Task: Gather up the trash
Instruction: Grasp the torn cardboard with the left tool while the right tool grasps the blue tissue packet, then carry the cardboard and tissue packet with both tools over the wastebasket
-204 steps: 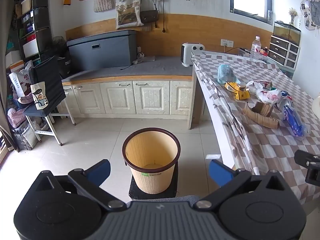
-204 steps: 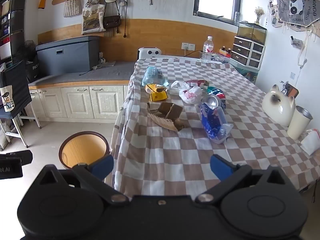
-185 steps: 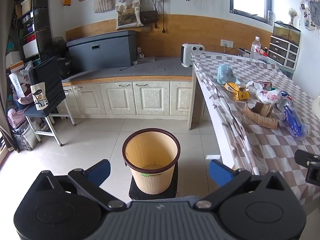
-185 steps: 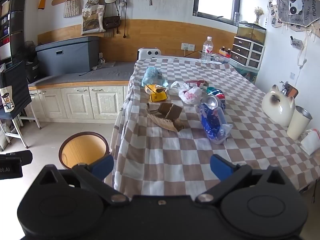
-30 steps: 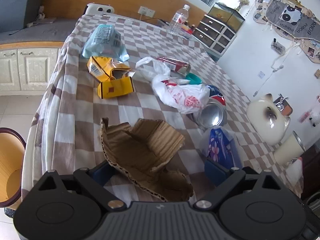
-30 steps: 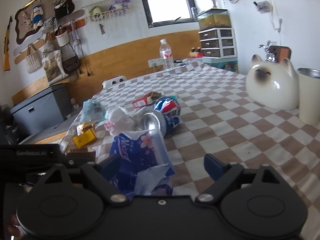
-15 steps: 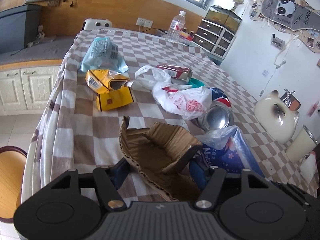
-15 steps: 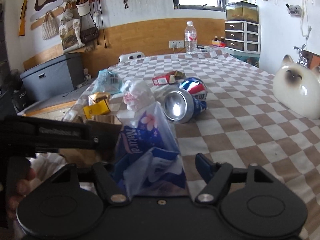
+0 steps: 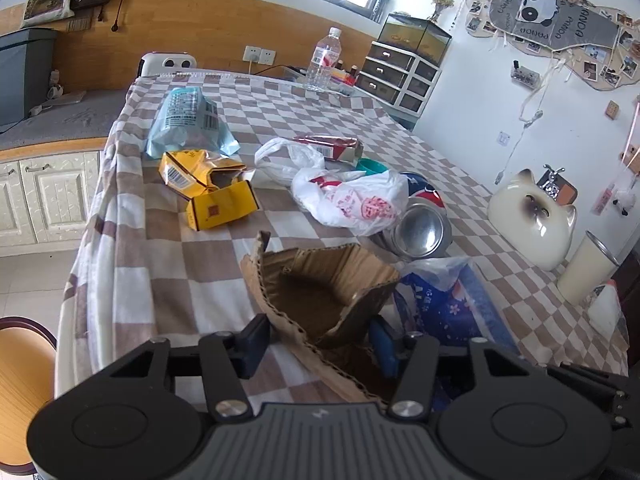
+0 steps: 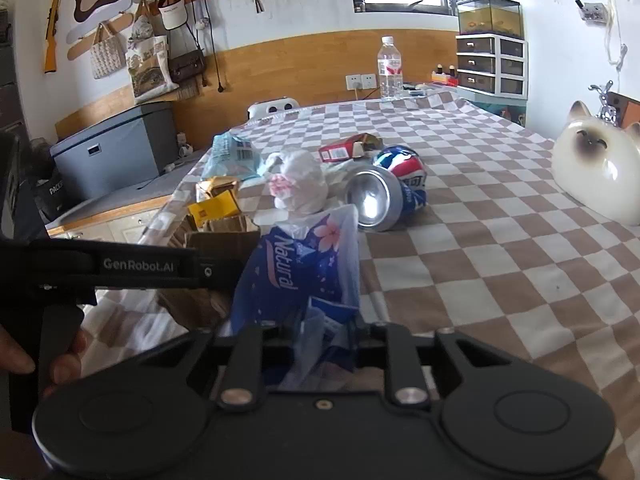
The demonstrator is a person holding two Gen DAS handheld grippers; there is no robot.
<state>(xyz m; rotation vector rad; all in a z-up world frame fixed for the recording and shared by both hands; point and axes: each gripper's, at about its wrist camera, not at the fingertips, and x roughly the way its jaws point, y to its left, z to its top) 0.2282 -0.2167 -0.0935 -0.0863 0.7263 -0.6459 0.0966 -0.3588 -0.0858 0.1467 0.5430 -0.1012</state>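
A torn piece of brown cardboard sits crumpled and raised between the pads of my left gripper, whose jaws are closing on it. Right beside it lies a blue flowered plastic wrapper. My right gripper is closing on the wrapper's near end, and the film bunches up between its fingers. The wrapper also shows at the right of the left wrist view. A tan trash bin stands on the floor, below the table's left edge.
More litter lies further up the checked tablecloth: a yellow box, a white plastic bag, a dented can, a pale blue pouch and a red box. A cat figure stands at the right, a water bottle at the far end.
Both grippers have closed: the left squeezed the cardboard so it folded upward, the right pinched the blue wrapper. Several seconds ago both were open and away from the litter.
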